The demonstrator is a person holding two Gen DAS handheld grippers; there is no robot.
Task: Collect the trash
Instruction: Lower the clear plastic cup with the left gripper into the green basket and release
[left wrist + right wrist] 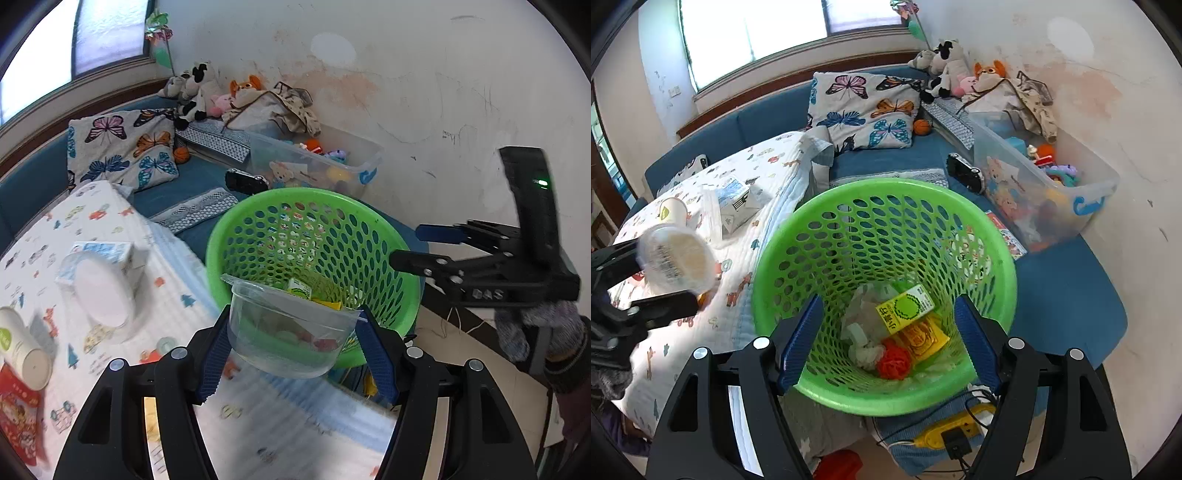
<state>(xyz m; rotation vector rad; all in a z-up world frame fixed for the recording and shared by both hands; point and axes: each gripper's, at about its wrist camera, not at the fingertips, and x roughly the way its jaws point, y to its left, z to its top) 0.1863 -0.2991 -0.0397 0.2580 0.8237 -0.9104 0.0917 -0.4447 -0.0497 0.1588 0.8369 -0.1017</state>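
Note:
My left gripper (293, 345) is shut on a clear plastic cup (288, 317), blue pads pressing both of its sides, right at the near rim of a green perforated basket (280, 194). From the right wrist view the cup (677, 258) and left gripper (670, 271) sit left of the basket (886, 184). My right gripper (888, 306) hangs open over the basket mouth with nothing between its fingers; it appears at the right (410, 245) in a gloved hand. Inside the basket lie a yellow-green box (905, 306), a red-orange ball (894, 363) and white wrappers (862, 317).
A paper cup (22, 350), a blue-white carton (107, 254) and a red packet (18, 417) lie on the patterned blanket. A clear toy bin (1052, 192) stands against the wall behind the basket. A yellow power strip (953, 432) with cables lies below it.

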